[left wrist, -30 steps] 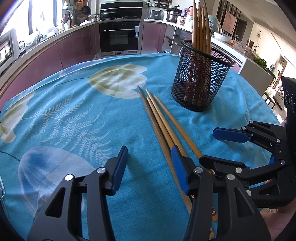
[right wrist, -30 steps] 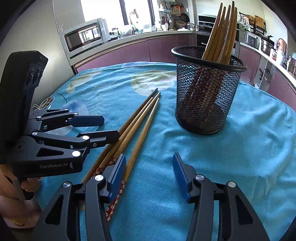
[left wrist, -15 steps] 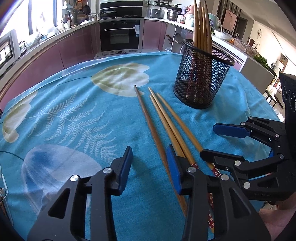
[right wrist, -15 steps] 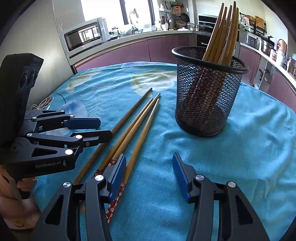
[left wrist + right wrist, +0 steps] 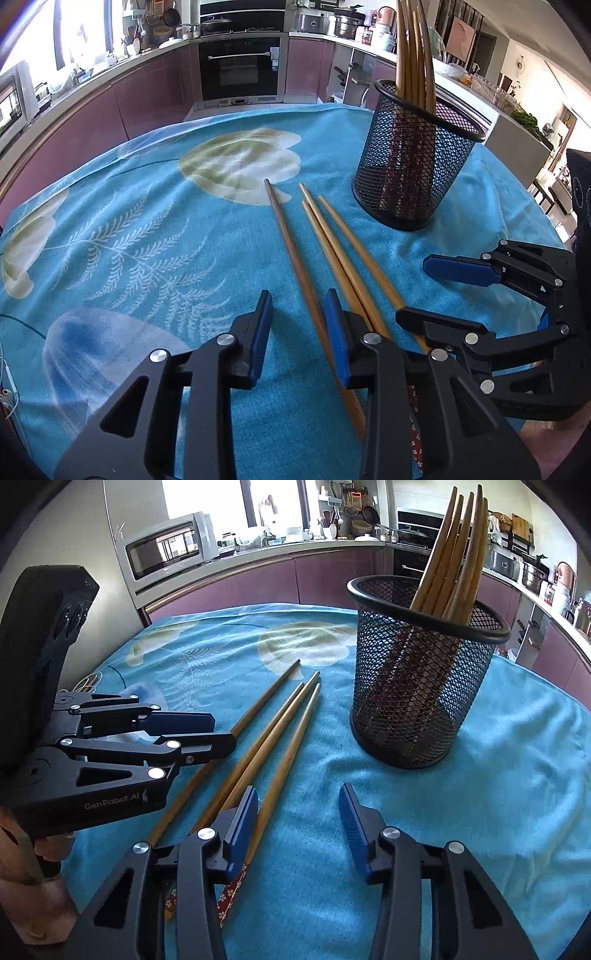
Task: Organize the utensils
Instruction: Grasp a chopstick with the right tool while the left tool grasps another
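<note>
Several wooden chopsticks [image 5: 332,243] lie side by side on the blue cloth; they also show in the right wrist view [image 5: 266,734]. The darkest one [image 5: 291,251] lies leftmost, a little apart. A black mesh holder [image 5: 413,166] with several chopsticks upright stands behind them, also in the right wrist view [image 5: 417,679]. My left gripper [image 5: 299,332] is open, low over the cloth, its jaws on either side of the dark chopstick. My right gripper [image 5: 295,819] is open and empty, just right of the chopsticks' patterned ends. It also shows in the left wrist view [image 5: 436,291].
The table is covered by a blue cloth [image 5: 147,240] with leaf prints. Kitchen counters, an oven [image 5: 240,70] and a microwave [image 5: 166,550] stand behind. The table edge drops off at the right [image 5: 535,206].
My left gripper has shifted left, so the dark chopstick now lies between its jaws instead of beside them. That chopstick has parted from the others. The right gripper has barely moved.
</note>
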A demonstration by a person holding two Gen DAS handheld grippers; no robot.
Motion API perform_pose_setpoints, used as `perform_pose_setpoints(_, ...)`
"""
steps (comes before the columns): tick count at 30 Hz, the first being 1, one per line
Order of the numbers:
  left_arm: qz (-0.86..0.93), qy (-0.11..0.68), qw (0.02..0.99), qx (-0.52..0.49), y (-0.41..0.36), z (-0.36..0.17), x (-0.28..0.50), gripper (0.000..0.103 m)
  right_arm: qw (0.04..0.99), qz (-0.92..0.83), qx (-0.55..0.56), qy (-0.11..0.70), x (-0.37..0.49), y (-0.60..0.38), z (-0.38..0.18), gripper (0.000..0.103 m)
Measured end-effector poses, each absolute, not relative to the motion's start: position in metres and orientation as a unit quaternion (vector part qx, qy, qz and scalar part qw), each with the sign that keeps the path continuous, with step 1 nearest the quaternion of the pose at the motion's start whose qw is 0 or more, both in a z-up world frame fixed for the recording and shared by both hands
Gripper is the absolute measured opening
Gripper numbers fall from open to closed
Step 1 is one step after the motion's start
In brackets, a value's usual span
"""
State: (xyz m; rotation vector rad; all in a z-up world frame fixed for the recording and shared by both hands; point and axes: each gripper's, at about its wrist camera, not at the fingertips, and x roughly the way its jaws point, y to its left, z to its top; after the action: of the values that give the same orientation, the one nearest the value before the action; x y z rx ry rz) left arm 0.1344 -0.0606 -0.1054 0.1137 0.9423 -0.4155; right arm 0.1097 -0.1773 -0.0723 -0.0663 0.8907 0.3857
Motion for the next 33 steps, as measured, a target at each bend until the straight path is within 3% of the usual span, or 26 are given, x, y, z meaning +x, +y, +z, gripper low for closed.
perform_pose_setpoints(19, -0.188, 0.452, 0.871, 0.039, -0.066, -0.107, 0.158, 0.026, 0.880, 0.185, -0.008, 0.438, 0.134, -0.178, -0.072, 0.018)
perform_pose_setpoints(33, -0.177, 0.454, 0.873, 0.017, -0.066, -0.107, 0.159, 0.010, 0.877, 0.189, 0.026, 0.441, 0.139, -0.186, -0.073, 0.006)
